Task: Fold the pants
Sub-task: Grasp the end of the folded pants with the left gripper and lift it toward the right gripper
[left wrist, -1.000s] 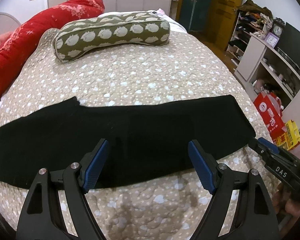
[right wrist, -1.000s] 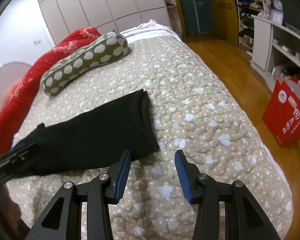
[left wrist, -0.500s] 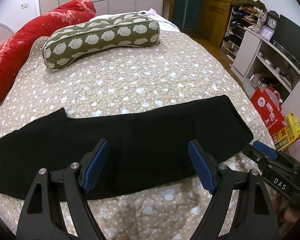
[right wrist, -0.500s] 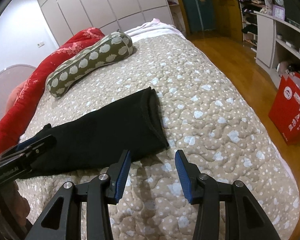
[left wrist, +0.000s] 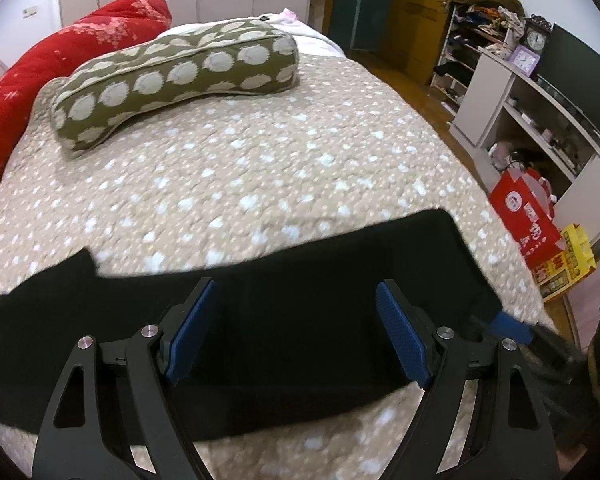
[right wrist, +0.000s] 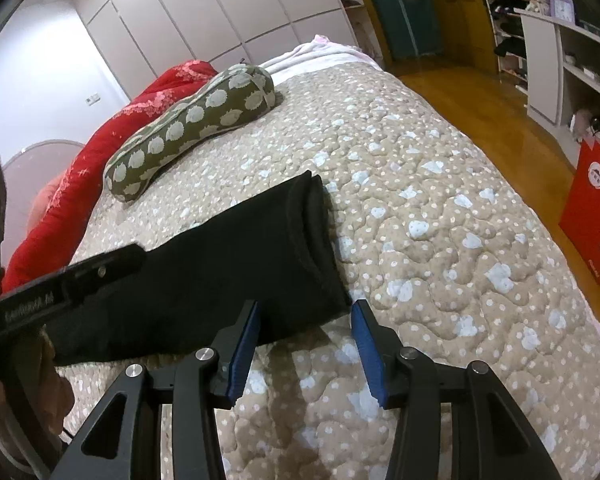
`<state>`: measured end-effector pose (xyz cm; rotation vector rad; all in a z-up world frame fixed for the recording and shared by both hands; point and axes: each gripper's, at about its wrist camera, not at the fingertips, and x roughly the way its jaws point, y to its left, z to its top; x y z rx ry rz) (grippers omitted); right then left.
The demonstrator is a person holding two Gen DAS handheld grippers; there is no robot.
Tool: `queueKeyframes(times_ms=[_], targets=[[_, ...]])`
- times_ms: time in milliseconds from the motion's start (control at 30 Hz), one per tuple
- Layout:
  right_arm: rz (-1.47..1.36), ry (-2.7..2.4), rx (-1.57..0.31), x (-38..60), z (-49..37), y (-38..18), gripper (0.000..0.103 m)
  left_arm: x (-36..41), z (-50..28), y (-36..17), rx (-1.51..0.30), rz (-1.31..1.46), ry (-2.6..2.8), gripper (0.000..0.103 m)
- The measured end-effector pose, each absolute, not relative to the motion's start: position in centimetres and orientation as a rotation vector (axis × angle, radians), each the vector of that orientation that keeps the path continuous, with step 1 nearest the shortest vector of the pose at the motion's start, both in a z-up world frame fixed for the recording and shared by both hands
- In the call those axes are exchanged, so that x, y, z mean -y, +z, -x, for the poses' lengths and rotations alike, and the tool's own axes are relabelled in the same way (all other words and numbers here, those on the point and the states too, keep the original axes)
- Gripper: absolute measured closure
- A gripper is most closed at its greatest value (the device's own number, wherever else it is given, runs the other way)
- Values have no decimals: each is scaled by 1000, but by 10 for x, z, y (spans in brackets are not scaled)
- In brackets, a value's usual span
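The long black fabric pants (left wrist: pixel 300 320) lay crosswise on the quilted bed (left wrist: pixel 260 168); the right gripper (right wrist: pixel 306 344), fingers spread, straddled their lower-centre end corner, the left gripper (left wrist: pixel 296 328) spread mid-length.

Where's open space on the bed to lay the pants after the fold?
Widest bare quilt: between the black pants and the green spotted bolster. Also bare: quilt right of the pants' end toward the bed's edge, in the right wrist view. Crowded: the head, with the bolster and red pillow. Left gripper and right gripper both open.
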<state>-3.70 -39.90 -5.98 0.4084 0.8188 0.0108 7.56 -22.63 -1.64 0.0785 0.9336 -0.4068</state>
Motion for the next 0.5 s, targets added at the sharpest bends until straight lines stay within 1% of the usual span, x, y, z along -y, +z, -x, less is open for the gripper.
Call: queueKeyframes(times_ms=[100, 333, 500], targets=[[-418, 19, -812, 401, 35, -61, 57, 239, -89, -16, -957, -68, -451, 22], [-440, 49, -790, 407, 38, -65, 57, 280, -109, -25, -973, -142, -528, 22], [-469, 67, -765, 411, 39, -69, 54, 304, -125, -37, -1020, -158, -601, 22]])
